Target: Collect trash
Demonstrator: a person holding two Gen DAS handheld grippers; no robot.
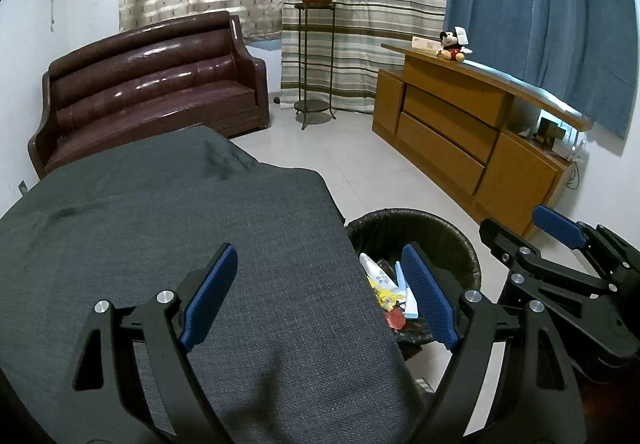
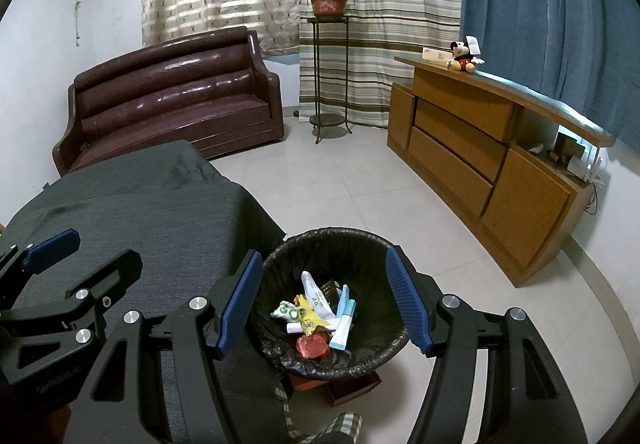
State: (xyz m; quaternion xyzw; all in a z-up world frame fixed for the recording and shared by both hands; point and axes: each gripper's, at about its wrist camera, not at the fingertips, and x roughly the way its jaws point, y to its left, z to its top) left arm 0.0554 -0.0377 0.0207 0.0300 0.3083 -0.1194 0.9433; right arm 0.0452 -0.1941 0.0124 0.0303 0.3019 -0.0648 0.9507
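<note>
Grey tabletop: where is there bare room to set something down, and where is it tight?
The grey cloth looks bare from the sofa side to the trash bin. Floor between bin and wooden cabinet is free. Tight: inside the bin, full of wrappers.

Crumpled wrappers [image 2: 316, 318] lie heaped inside the black-lined bin [image 2: 360, 244] beside the grey-covered table [image 2: 168, 211].

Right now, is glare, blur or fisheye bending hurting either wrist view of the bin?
Left wrist view: sharp, with dark vignette corners; the grey-covered table hides much of the trash bin. Right wrist view: also sharp, wrappers in the trash bin evenly lit; glare only on the leather sofa; the wooden cabinet bows from distortion.
</note>
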